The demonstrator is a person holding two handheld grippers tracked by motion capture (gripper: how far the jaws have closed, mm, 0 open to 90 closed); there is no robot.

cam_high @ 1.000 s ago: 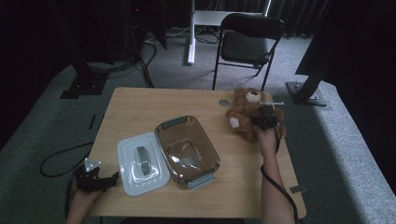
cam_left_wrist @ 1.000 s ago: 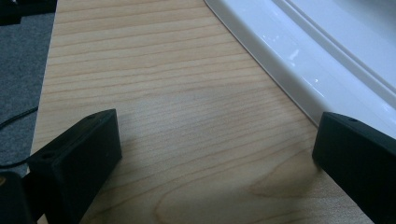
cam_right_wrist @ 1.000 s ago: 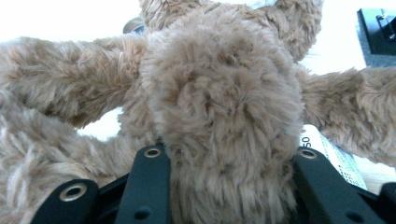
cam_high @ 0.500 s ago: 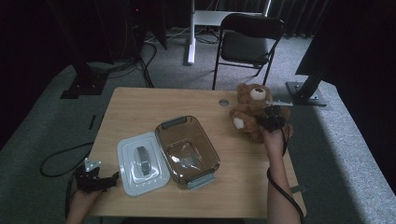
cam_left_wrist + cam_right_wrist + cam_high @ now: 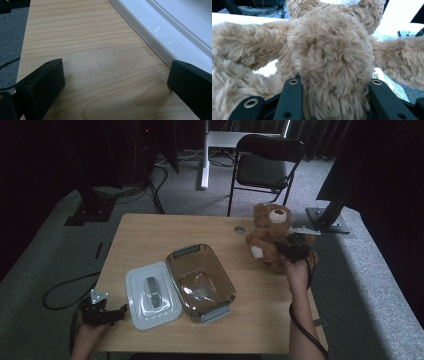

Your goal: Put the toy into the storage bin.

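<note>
Fur crowds the right gripper view: the right gripper point(image 5: 334, 100) has its two black jaws clamped around the plump body of the teddy bear point(image 5: 332, 57), limbs spreading to either side, a detail the high view blurs, where the bear point(image 5: 270, 237) sits upright to the right of the clear brown container point(image 5: 200, 282). The left gripper view shows the left gripper point(image 5: 112, 82) spread wide over bare wood, one jaw just beside the rim of the white lid point(image 5: 175, 32); from above, that lid point(image 5: 152, 295) lies touching the container's left side. The light wooden table point(image 5: 150, 235) stands on grey carpet, with a black folding chair point(image 5: 267, 165) beyond the container.
</note>
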